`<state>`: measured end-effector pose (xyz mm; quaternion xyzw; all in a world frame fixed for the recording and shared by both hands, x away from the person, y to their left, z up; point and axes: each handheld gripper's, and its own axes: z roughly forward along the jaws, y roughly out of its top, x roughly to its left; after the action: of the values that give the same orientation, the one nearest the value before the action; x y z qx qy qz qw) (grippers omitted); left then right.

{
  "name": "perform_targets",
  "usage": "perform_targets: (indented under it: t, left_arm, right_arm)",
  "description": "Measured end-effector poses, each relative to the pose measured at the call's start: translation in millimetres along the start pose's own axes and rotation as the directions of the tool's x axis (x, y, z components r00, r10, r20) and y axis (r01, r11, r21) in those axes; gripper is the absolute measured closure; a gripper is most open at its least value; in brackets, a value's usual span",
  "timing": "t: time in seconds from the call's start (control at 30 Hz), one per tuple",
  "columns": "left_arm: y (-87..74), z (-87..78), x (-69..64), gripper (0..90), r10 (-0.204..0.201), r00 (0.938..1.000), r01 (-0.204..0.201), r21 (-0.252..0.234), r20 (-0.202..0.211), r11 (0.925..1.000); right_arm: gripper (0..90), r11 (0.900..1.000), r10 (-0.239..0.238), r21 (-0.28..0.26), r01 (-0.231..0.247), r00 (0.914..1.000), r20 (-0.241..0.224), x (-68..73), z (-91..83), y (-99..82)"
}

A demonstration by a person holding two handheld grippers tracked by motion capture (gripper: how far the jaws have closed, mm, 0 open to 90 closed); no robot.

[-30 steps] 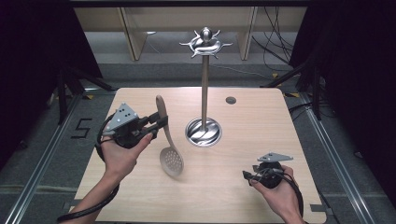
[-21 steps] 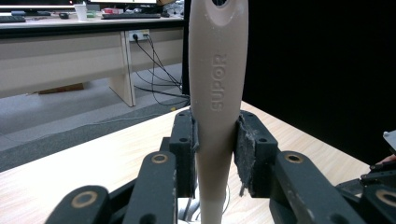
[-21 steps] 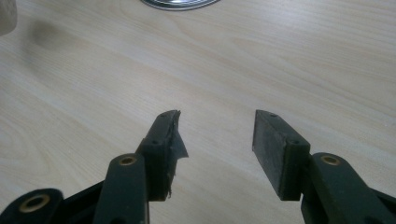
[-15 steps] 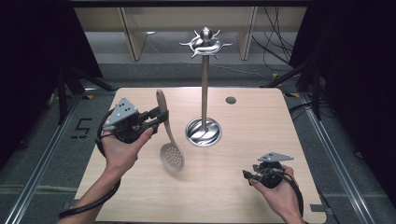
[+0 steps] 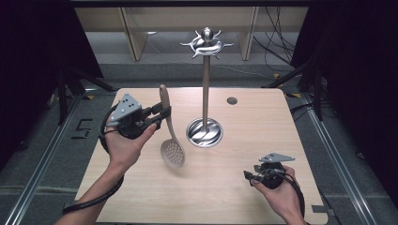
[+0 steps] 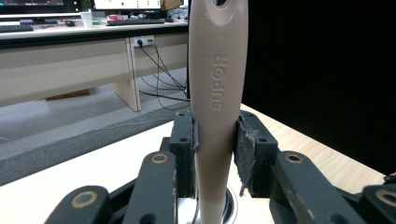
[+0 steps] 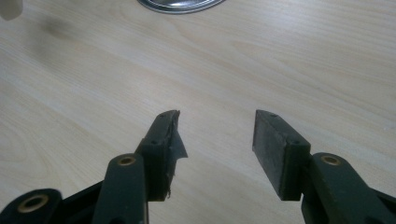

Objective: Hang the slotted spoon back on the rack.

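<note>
Left gripper [image 5: 162, 114] clamped on the handle of the beige slotted spoon [image 5: 172, 149], pads pressing it from both sides in the left gripper view [image 6: 214, 135]. Spoon lifted clear of the wooden table [image 5: 244, 197], hanging nearly upright: perforated bowl below the jaws and toward the person, handle end with its hanging hole above them. So the pick-up looks done. Still to do, by the look of it: raise the spoon and hook that hole on one of the arms at the top of the metal utensil stand [image 5: 205, 84], which rises just beyond the jaws, to the spoon's far side, with its round base [image 5: 204, 132] low ahead of the grip. Hooks sit well above the jaws, so a fair lift left and then a careful threading of the hole. Right gripper [image 5: 248, 176] parted and idle, nothing between its pads [image 7: 275, 149], resting low over bare tabletop, well apart from spoon and stand.
</note>
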<state>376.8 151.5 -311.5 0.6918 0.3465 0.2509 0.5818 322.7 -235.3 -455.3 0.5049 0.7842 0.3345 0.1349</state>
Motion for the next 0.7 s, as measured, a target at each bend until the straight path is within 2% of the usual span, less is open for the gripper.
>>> perform_targets:
  t: [0.13, 0.17, 0.3, 0.57, 0.7]
  left_arm:
    - [2.2, 6.1, -1.5, 69.3, 0.016, 0.9999, -0.016, -0.002, -0.004, 0.9999]
    - [3.8, 8.5, -0.3, 69.4, 0.050, 0.9987, -0.050, -0.015, -0.004, 0.9986]
    - [7.3, 13.6, -3.0, 69.3, 0.066, 0.9978, -0.066, -0.022, -0.007, 0.9976]
    - [16.8, 21.9, -7.3, 69.3, 0.078, 0.9970, -0.078, -0.034, -0.005, 0.9964]
    - [22.0, 26.4, -10.1, 69.3, 0.076, 0.9971, -0.076, -0.025, -0.005, 0.9968]
  right_arm:
    - [51.0, 1.0000, -0.001, -0.001, 0.001, 1.0000, -0.001, -0.2, 0.0, 0.1]
    - [51.0, 1.0000, -0.007, 0.004, 0.007, 1.0000, 0.001, -0.6, -0.6, 0.3]
    - [51.0, 1.0000, -0.005, 0.005, 0.005, 0.9999, -0.009, -1.0, -0.6, 0.2]
    - [50.9, 1.0000, -0.005, 0.000, 0.005, 1.0000, 0.003, -0.3, -1.5, -0.1]
    - [50.9, 1.0000, -0.003, -0.005, 0.003, 1.0000, -0.004, -0.3, -0.8, -0.2]
